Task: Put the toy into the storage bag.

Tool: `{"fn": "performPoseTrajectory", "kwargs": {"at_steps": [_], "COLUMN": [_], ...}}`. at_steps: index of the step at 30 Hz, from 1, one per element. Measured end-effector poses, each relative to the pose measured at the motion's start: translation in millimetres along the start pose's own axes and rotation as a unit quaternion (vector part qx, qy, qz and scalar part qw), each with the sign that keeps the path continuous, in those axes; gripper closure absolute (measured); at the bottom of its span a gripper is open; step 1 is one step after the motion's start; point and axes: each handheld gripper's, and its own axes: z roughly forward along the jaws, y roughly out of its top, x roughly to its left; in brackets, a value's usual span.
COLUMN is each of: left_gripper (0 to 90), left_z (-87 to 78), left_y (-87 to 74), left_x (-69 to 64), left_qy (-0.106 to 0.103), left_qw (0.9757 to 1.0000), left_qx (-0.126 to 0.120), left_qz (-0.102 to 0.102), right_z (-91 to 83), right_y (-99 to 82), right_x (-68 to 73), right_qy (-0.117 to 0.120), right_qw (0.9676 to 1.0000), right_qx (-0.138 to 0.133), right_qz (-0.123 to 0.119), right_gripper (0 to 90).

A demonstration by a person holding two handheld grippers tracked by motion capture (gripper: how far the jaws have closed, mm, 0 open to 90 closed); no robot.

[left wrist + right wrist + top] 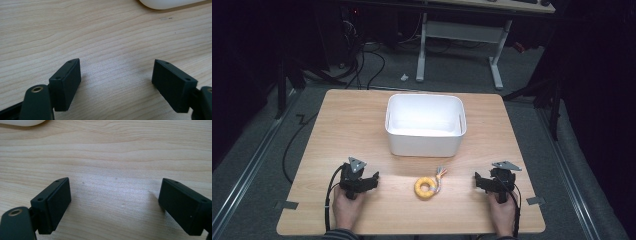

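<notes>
- A pale wooden surface (362,120) stands in a dark room, with cables on the grey floor behind it.
- A white bin (424,142) sits at centre. A yellow coil (426,188) with loose coloured wire ends lies just in front of it, between the hands.
- The left tongs (373,181) and right tongs (478,181) both gape wide and hold nothing, well apart from the coil.
- Likely risk: a jaw pinching only the stray wire ends, so the coil unwinds or slips.
- Both tongs closing on it together could collide.
</notes>
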Motion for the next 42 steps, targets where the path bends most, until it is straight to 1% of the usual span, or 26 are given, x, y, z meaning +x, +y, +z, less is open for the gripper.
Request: {"fn": "performPoseTrajectory", "kwargs": {"at_steps": [19,22,24,26,31,32,33,34,35,36,38,42], "left_gripper": [23.6,23.6,23.6,23.5,23.5,23.5,23.5,23.5,23.5,23.5,23.5,23.5], "left_z": [0.1,0.1,0.2,0.1,0.2,0.2,0.2,0.3,0.3,0.3,0.2,0.2], "left_y": [0.2,0.2,0.2,0.2,0.2,0.2,0.2,0.2,0.2,0.2,0.2,0.2], "left_x": [0.2,0.2,0.1,0.2,0.1,0.1,0.1,0.1,0.1,0.1,0.1,0.0], "left_qy": [-0.001,-0.001,-0.001,-0.002,-0.002,-0.002,-0.002,-0.002,-0.002,-0.002,-0.002,-0.002], "left_qw": [1.0,1.0,1.0,1.0,1.0,1.0,1.0,1.0,1.0,1.0,1.0,1.0], "left_qx": [0.0,0.0,-0.001,0.0,-0.001,-0.001,-0.001,-0.001,-0.001,-0.001,-0.001,-0.001], "left_qz": [0.0,0.0,-0.001,0.001,0.0,0.0,0.0,0.0,0.0,0.0,0.0,0.0], "right_z": [-0.1,0.0,-0.7,-1.9,-3.1,-4.2,-4.2,-5.4,-5.4,-6.5,-7.5,-8.5], "right_y": [0.1,0.2,-0.1,0.2,0.5,0.7,0.7,2.3,2.3,3.4,4.2,3.9], "right_x": [0.3,-0.5,-0.4,1.0,4.3,5.7,5.7,7.5,7.5,8.7,11.7,14.2], "right_qy": [0.003,0.009,0.02,0.017,0.024,0.028,0.028,0.029,0.029,0.028,0.03,0.033], "right_qw": [1.0,0.9999,0.9997,0.9996,0.9994,0.9992,0.9992,0.9992,0.9992,0.9991,0.9989,0.9986], "right_qx": [0.002,0.002,0.003,0.006,0.003,0.003,0.003,0.009,0.009,0.014,0.016,0.017], "right_qz": [0.001,-0.007,-0.017,-0.02,-0.024,-0.027,-0.027,-0.028,-0.028,-0.028,-0.032,-0.036], "right_gripper": [10.2,10.2,10.4,12.6,19.3,23.5,23.5,28.6,28.6,31.7,36.5,38.3]}}
